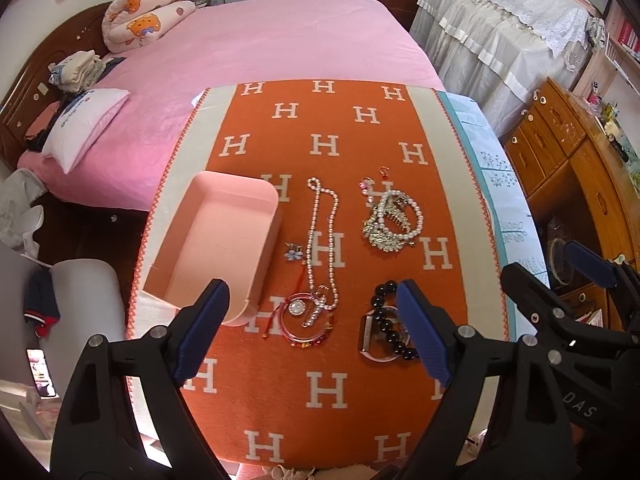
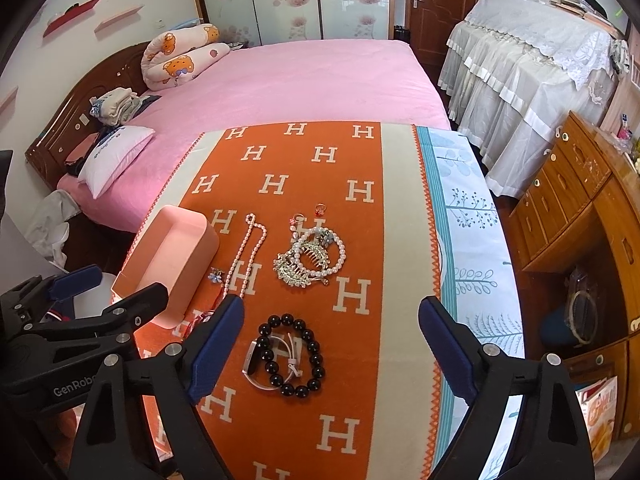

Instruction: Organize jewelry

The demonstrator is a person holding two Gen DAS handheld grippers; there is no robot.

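While nothing is yet gripped, the black bead bracelet [image 2: 291, 356] is seen draped over a white watch [image 2: 264, 364] on the orange H-patterned cloth [image 2: 352, 412], under the wide-open, empty right gripper [image 2: 331, 344]. Both could be snagged together. The left gripper [image 1: 312, 328], also wide and empty, is held over a red bangle [image 1: 306, 322], shown clearly only in the left view, beside the empty pink tray [image 1: 192, 272].

Each hand-held gripper [image 1: 312, 316] [image 2: 332, 336] has black arms, blue pads and silver screws.

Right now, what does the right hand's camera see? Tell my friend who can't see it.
A black bead bracelet lies on an orange cloth between the open right gripper. Farther back are pearl necklaces, a hair comb and an empty pink box.
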